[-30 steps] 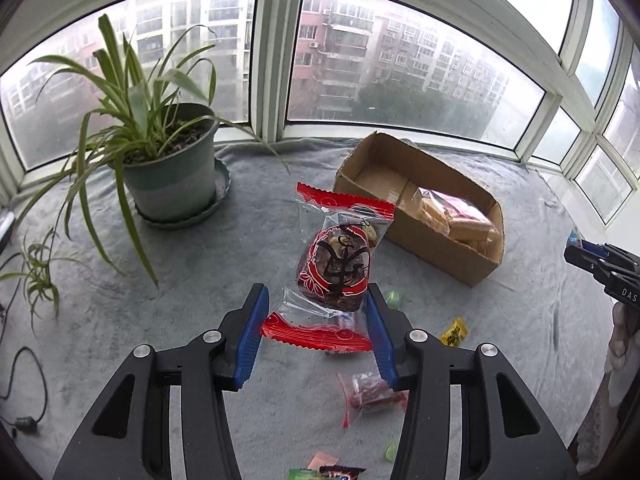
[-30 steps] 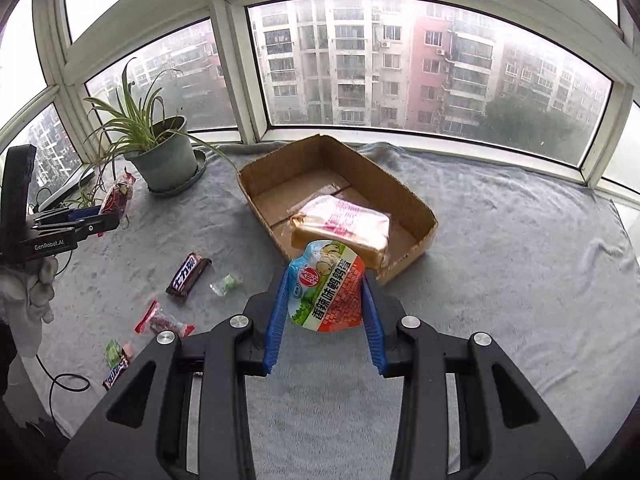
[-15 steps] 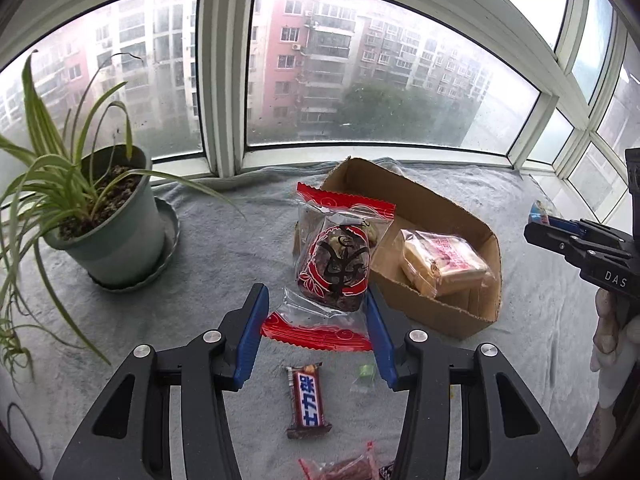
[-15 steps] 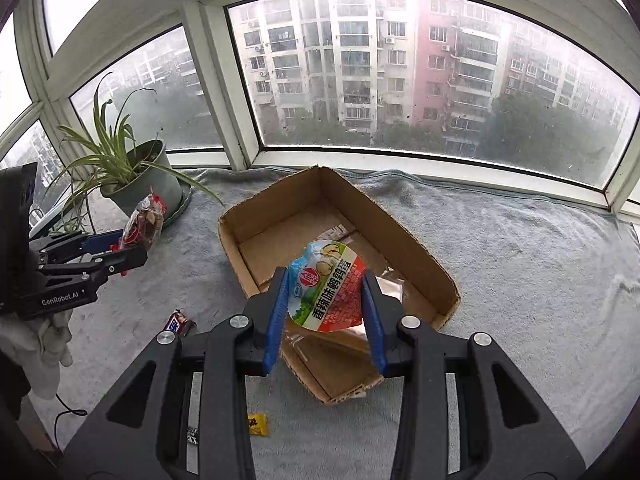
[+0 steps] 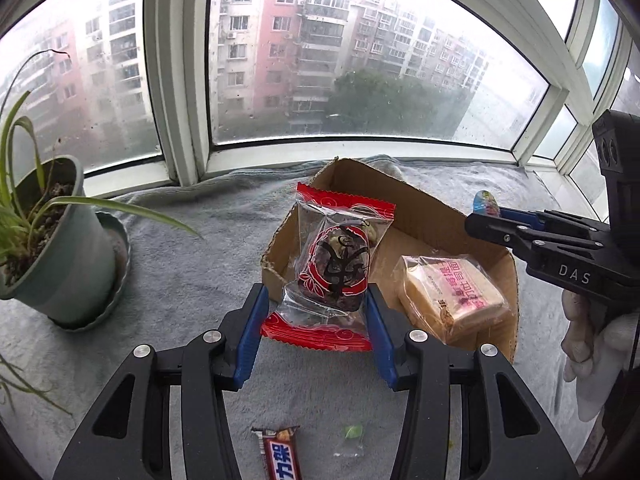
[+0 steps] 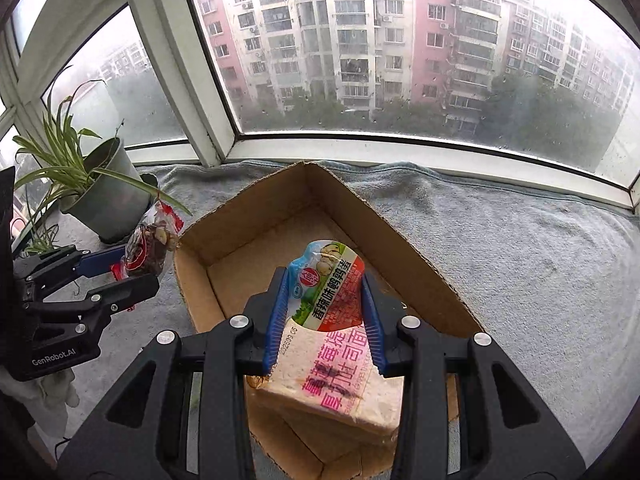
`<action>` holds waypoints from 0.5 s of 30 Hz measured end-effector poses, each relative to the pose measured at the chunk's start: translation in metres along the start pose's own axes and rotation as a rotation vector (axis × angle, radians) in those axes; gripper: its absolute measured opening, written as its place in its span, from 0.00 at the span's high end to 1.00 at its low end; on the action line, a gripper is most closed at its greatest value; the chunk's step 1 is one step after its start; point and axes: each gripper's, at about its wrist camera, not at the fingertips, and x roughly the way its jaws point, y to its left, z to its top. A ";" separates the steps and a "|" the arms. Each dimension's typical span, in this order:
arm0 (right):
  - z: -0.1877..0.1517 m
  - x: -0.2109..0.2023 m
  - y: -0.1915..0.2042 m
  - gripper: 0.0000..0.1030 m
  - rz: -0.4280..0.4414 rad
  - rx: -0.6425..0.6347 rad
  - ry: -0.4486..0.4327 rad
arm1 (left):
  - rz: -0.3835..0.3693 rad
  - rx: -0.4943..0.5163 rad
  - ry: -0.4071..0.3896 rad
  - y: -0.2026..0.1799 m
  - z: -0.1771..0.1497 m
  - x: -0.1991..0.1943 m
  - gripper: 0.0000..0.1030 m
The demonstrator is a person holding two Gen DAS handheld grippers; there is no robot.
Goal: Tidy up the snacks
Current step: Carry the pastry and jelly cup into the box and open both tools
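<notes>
My left gripper [image 5: 314, 316] is shut on a clear snack packet with red ends [image 5: 334, 264], held just short of the near wall of the open cardboard box [image 5: 424, 216]. My right gripper [image 6: 325, 312] is shut on a small blue, green and red pouch [image 6: 326, 284], held over the inside of the box [image 6: 256, 240]. A wrapped toast slice [image 6: 340, 376] lies in the box below the pouch, also seen as the toast [image 5: 452, 292]. Each gripper shows in the other view: the right gripper [image 5: 486, 212] and the left gripper [image 6: 132, 264].
A potted spider plant [image 5: 52, 240] stands on a saucer to the left on the grey blanket [image 6: 520, 264]. A chocolate bar [image 5: 280, 454] and a small green candy [image 5: 352, 432] lie near the front. Window frames close the back. A gloved hand [image 5: 588, 328] holds the right gripper.
Both grippers have moved toward the box with their snacks. The right one now hangs over the box's inside; the left one has come up to its near wall.
</notes>
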 end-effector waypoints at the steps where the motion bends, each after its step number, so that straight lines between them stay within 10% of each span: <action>1: 0.001 0.004 0.001 0.64 -0.004 -0.004 0.006 | -0.001 0.000 0.004 0.000 0.002 0.004 0.54; 11: 0.006 0.031 0.001 0.64 0.002 -0.016 0.040 | -0.017 -0.012 0.045 -0.001 0.001 0.029 0.54; 15: 0.005 0.030 0.001 0.46 -0.021 -0.022 0.036 | -0.023 -0.012 0.055 -0.002 0.001 0.034 0.54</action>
